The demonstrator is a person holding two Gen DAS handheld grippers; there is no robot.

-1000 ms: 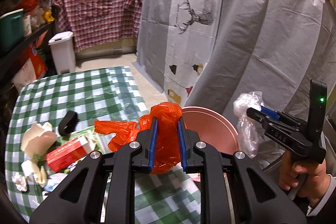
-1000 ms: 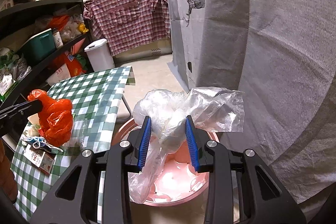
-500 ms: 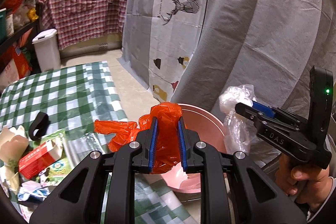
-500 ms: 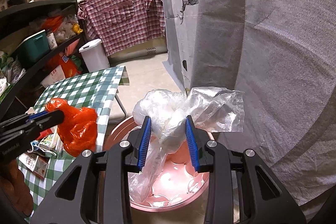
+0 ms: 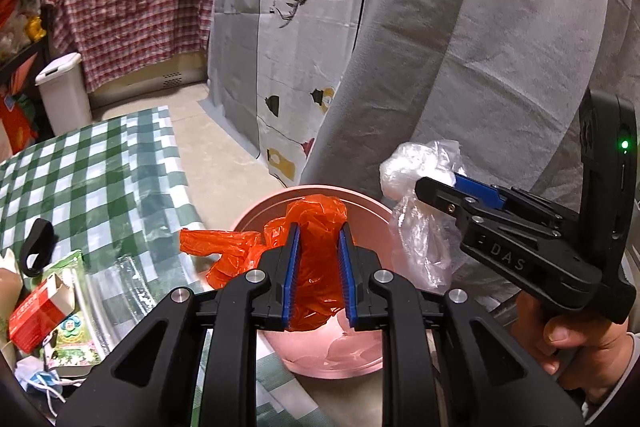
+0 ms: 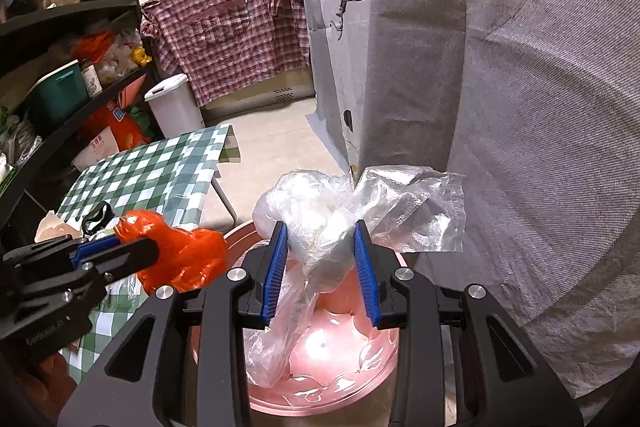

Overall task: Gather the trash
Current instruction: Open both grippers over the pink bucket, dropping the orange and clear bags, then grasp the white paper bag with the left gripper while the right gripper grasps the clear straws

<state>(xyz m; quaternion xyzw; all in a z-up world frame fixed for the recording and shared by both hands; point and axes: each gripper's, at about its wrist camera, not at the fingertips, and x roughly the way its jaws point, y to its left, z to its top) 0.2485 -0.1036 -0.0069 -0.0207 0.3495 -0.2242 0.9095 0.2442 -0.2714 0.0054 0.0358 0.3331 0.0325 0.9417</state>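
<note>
red bag [image 5: 316, 263]: thin, crinkly, shiny plastic
clear bag [image 6: 320, 227]: see-through, wrinkly plastic
bowl [image 6: 332, 383]: smooth, shiny pink
table [image 5: 100, 171]: checked cloth, a bit shiny
curtain [image 6: 520, 107]: grey, rough cloth

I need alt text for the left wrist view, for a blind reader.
The left tongs grip a crumpled orange plastic bag over a pink basin. At right, the right tongs hold a clear plastic bag; a green checked table lies left.

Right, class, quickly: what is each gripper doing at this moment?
Left gripper: jaws closed on the orange plastic bag.
Right gripper: jaws closed on the clear plastic bag, over the pink basin.
</note>
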